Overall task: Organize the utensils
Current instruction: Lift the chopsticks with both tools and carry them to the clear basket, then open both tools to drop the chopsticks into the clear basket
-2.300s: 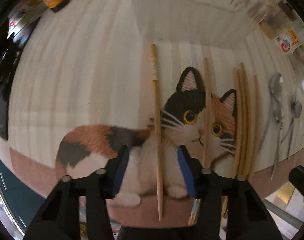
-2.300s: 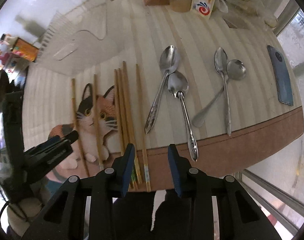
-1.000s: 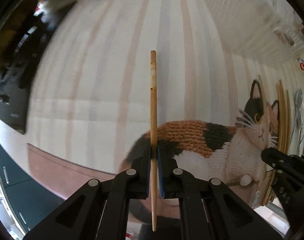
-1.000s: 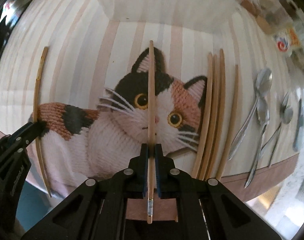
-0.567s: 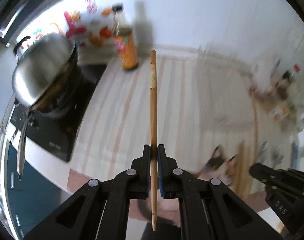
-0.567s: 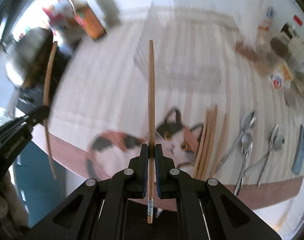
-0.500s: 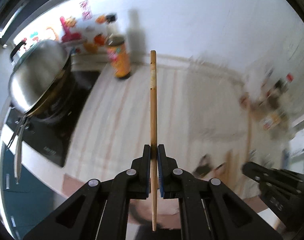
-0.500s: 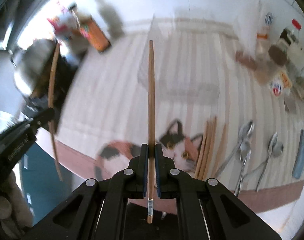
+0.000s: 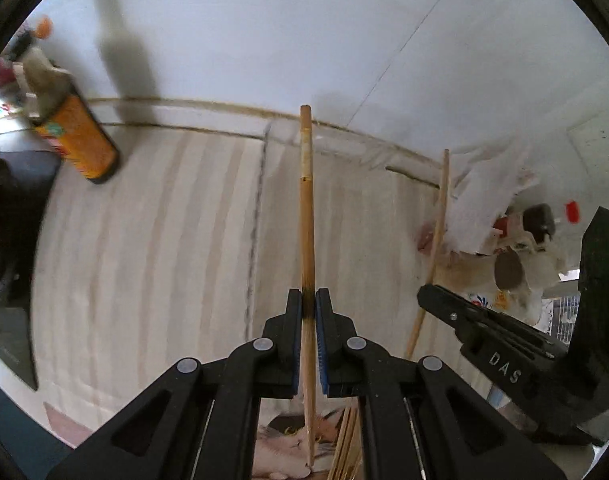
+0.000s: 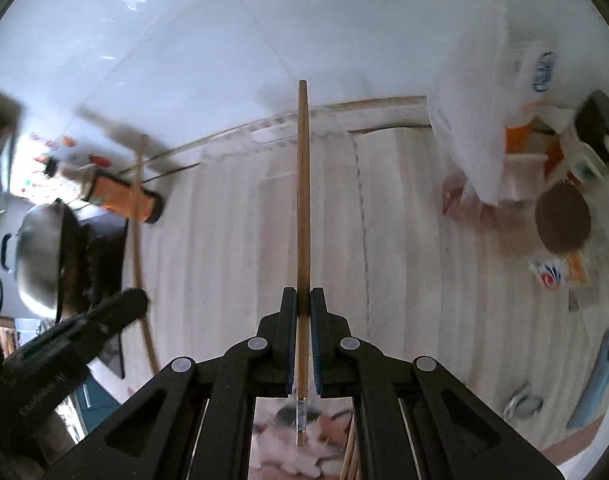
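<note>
My left gripper point(image 9: 309, 300) is shut on a bamboo chopstick point(image 9: 306, 208) that sticks out forward between the pads. My right gripper point(image 10: 303, 300) is shut on a second chopstick point(image 10: 303, 200) in the same way. Both are held above the striped counter, over a clear plastic tray point(image 9: 258, 200) point(image 10: 359, 208) by the white wall. In the left wrist view the right gripper point(image 9: 434, 300) and its chopstick point(image 9: 438, 224) show at the right. The left gripper point(image 10: 120, 312) shows at the left of the right wrist view. More chopsticks point(image 9: 346, 444) lie on the cat mat point(image 9: 284, 456) below.
An orange bottle point(image 9: 78, 140) point(image 10: 124, 196) stands at the back left, with a steel pot point(image 10: 40, 256) on a dark hob beside it. White bags point(image 10: 484, 112), a brown-lidded jar point(image 10: 562, 222) and packets crowd the right. A spoon point(image 10: 522, 404) and a blue phone point(image 10: 598, 380) lie at the near right.
Both grippers have lifted off the cat mat, each with its chopstick, and moved toward the wall. The mat has slid to the bottom of both views.
</note>
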Tool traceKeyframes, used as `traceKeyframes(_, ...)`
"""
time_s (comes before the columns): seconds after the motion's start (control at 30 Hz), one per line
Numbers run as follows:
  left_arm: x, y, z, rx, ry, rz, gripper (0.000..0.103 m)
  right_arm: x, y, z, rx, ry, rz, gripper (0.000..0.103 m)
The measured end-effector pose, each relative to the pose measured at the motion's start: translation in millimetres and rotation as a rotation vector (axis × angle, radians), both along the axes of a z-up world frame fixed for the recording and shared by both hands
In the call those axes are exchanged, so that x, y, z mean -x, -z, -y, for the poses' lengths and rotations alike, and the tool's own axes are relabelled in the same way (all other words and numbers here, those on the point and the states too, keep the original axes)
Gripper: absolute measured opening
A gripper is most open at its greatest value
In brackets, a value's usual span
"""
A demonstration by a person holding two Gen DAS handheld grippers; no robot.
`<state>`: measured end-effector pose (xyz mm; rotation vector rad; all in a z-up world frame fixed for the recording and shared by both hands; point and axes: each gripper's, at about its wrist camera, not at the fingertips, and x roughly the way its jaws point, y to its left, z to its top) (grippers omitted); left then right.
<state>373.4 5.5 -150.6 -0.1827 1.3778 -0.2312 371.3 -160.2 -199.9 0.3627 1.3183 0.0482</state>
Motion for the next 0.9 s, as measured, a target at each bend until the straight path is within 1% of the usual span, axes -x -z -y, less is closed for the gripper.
traceKeyframes(0.03,-7.2,10.3,1.1,-0.002,-0.004,-0.026,0.004,-4.0,5.4,-0.5,0.002,0.001,-0.009,0.007)
traceKeyframes(0.1,-14.2,20.2,7.8,0.000,0.005,-0.051,0.004,-14.2,18.0,0.3,0.005,-0.001,-0.029,0.007)
traceKeyframes(0.2,-21.6,32.8,10.2,-0.007,0.012,-0.078,0.004,-24.5,29.1,-0.1,0.012,-0.005,-0.046,0.007)
traceKeyframes(0.27,-24.7,35.9,11.9,-0.002,0.017,-0.090,0.005,-30.5,34.1,1.8,0.013,-0.007,-0.054,0.007)
traceKeyframes(0.33,-27.3,37.2,10.8,-0.018,0.011,-0.095,0.005,-34.8,36.7,-0.6,0.014,-0.009,-0.059,0.007)
traceKeyframes(0.4,-29.6,34.0,15.0,-0.023,0.008,-0.088,0.007,-41.6,43.0,-2.8,0.007,-0.034,-0.099,0.007)
traceKeyframes(0.43,-29.9,32.5,14.3,-0.038,0.006,-0.084,0.008,-43.6,45.1,-2.5,0.006,-0.034,-0.112,0.009)
traceKeyframes(0.47,-29.0,30.1,14.1,-0.061,0.008,-0.082,0.011,-43.0,46.4,-2.5,0.016,-0.038,-0.123,0.022)
traceKeyframes(0.5,-27.1,26.2,13.4,-0.080,0.008,-0.066,0.016,-42.0,46.0,-1.9,0.020,-0.034,-0.122,0.031)
traceKeyframes(0.53,-24.1,20.5,11.0,-0.101,0.008,-0.039,0.022,-39.1,44.4,-0.3,0.024,-0.027,-0.115,0.043)
traceKeyframes(0.6,-16.8,9.4,4.7,-0.137,-0.003,0.011,0.056,-30.7,38.5,3.8,0.036,-0.015,-0.095,0.044)
traceKeyframes(0.67,-4.6,-3.7,-1.0,-0.202,-0.020,0.084,0.067,-16.8,28.0,9.1,0.057,-0.007,-0.068,0.044)
traceKeyframes(0.73,9.4,-15.2,-6.6,-0.270,-0.030,0.155,0.070,-3.6,17.6,13.8,0.081,0.005,-0.041,0.044)
traceKeyframes(0.77,16.9,-20.9,-10.5,-0.291,-0.043,0.187,0.078,9.0,10.7,17.0,0.100,0.017,-0.021,0.045)
traceKeyframes(0.8,25.3,-26.7,-15.2,-0.309,-0.056,0.223,0.092,15.4,6.8,19.8,0.106,0.024,-0.009,0.045)
traceKeyframes(0.87,41.7,-35.4,-23.8,-0.318,-0.077,0.286,0.103,38.4,-2.6,26.1,0.129,0.046,0.024,0.050)
traceKeyframes(0.9,49.5,-38.2,-27.3,-0.315,-0.079,0.306,0.103,49.2,-6.1,28.8,0.130,0.056,0.044,0.051)
